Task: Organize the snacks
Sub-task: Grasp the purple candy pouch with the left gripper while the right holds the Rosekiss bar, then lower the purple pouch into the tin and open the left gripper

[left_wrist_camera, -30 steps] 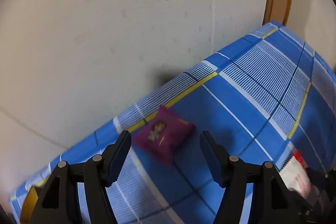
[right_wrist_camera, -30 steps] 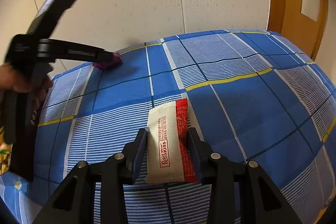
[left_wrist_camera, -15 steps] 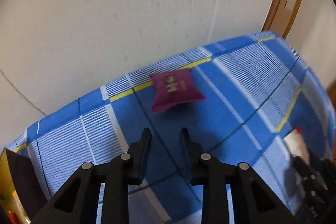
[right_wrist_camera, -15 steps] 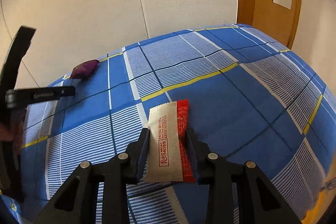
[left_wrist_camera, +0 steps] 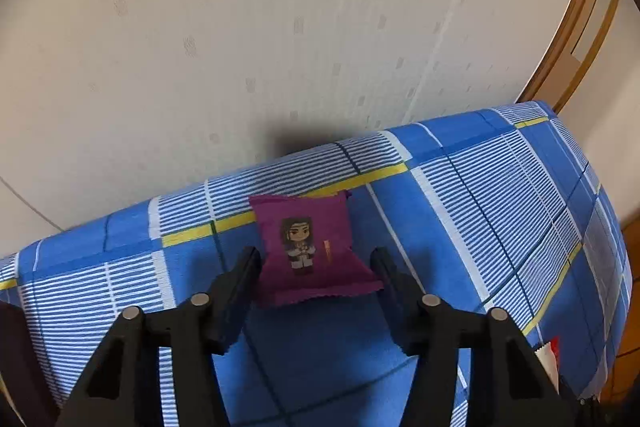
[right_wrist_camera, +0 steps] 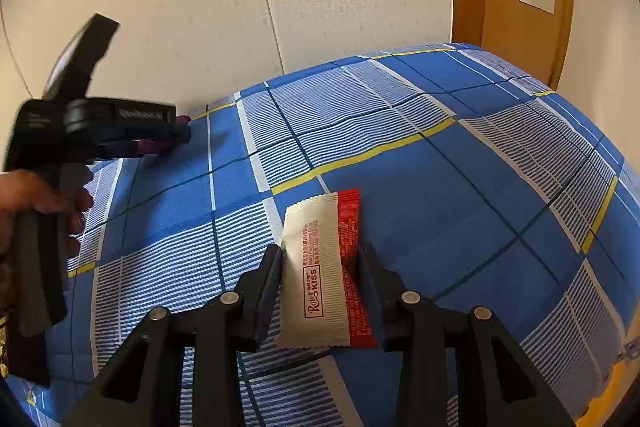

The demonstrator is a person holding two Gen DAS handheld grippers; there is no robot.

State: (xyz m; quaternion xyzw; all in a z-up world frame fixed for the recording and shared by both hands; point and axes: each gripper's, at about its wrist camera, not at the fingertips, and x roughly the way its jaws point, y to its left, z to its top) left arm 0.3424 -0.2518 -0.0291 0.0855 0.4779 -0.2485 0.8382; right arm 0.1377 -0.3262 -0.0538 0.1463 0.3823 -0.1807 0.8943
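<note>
Purple packet (left_wrist_camera: 310, 247) near wall edge, left gripper (left_wrist_camera: 316, 263) fingers opening around it; right gripper (right_wrist_camera: 320, 263) clamps wafer pack (right_wrist_camera: 316, 271)

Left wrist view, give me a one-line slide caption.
Left gripper, jaws opening, straddles a purple snack pouch on a blue plaid cloth by the wall.

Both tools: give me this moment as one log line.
left tool: opening, purple pack between pads, ungripped | right tool: shut on white-red pack | surface: blue plaid cloth

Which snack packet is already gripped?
The white-and-red packet, pinched in the right gripper. The purple packet lies between the left gripper's opening jaws, ungripped.
</note>
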